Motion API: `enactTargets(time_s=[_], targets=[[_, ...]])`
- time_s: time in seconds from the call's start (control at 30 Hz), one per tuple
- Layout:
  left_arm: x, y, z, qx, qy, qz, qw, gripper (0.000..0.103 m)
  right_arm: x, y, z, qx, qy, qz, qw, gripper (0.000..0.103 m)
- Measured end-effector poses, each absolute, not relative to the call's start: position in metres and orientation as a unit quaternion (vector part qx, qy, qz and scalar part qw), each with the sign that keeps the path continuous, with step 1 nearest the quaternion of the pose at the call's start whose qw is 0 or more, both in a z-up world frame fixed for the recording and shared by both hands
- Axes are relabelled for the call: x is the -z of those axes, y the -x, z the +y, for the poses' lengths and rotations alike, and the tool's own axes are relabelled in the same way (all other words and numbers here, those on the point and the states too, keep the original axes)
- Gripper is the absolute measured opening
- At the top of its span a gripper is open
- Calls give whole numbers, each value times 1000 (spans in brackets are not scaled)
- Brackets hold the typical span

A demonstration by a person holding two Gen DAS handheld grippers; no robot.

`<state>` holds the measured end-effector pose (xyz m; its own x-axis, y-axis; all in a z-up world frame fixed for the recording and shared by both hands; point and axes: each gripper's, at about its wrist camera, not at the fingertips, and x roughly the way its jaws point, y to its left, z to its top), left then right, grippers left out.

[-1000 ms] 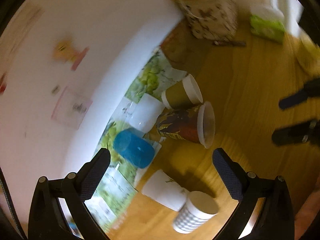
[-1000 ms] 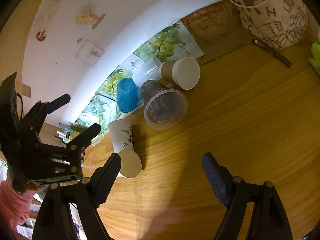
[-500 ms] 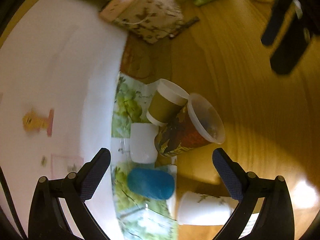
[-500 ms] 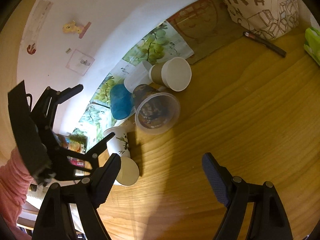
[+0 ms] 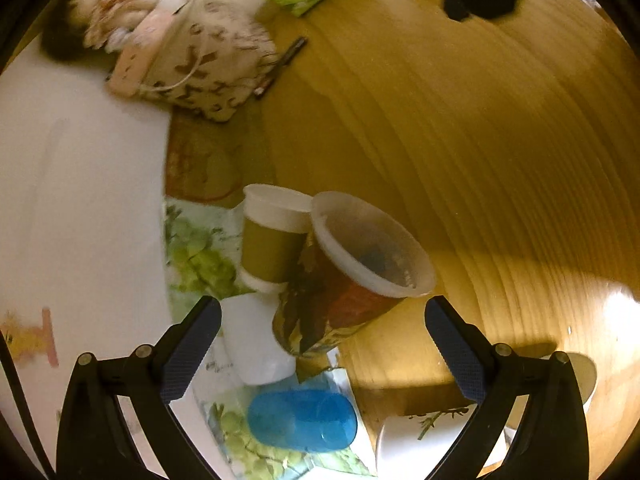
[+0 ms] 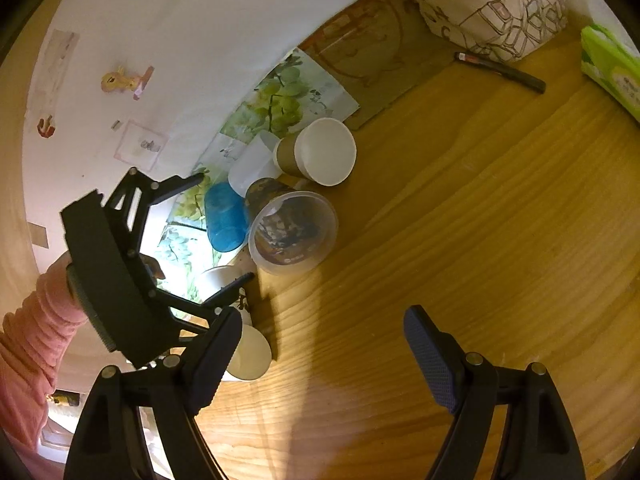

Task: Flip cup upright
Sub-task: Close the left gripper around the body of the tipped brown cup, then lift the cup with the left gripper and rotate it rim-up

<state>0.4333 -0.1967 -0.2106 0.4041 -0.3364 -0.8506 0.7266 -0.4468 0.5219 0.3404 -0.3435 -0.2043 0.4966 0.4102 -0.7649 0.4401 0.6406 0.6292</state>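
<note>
While both hand-held grippers hang over the wooden tabletop (image 6: 460, 240), a huddle of cups lies on its side near the white wall (image 6: 200, 40). Taking the patterned cup (image 5: 340, 292) with the clear wide rim as the landmark, it lies tipped over with its mouth turned toward the open tabletop. Touching it on the wall side is a brown cup (image 5: 272, 240) with a white rim, also on its side. A plain white cup (image 5: 256, 344) lies against the patterned cup's base, and a blue cup (image 5: 302, 420) lies just beside that, both resting on a sheet printed with green grapes (image 5: 192, 252). A little apart from the patterned cup, toward the left hand-held gripper, a white cup with a leaf sprig (image 5: 420, 436) lies on its side, stacked into another white cup.

The left hand-held gripper (image 5: 320, 344) has its jaws spread wide, holding nothing, with the patterned cup's base and the plain white cup lying between and beyond its fingers. The right hand-held gripper (image 6: 320, 348) is likewise wide apart and holds nothing, over bare wood well clear of the patterned cup. Far beyond the patterned cup, a printed cloth bag (image 6: 492, 4), a dark pen (image 6: 504, 72) and a green packet (image 6: 612, 72) sit on the tabletop.
</note>
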Motion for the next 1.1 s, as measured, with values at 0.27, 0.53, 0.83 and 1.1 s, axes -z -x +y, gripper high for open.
enactTargets(time_s=[0.27, 0.53, 0.83, 1.1], targets=[[229, -429, -193, 548, -684, 132, 464, 102, 207, -338, -346, 18, -430, 500, 751, 84], [243, -434, -193, 550, -695, 121, 447, 102, 211, -340, -347, 14, -434, 504, 747, 84], [257, -441, -201, 554, -701, 124, 432, 102, 214, -343, -344, 9, -437, 507, 743, 84], [270, -447, -205, 554, -712, 116, 415, 96, 215, -343, -345, 8, -435, 509, 743, 84]])
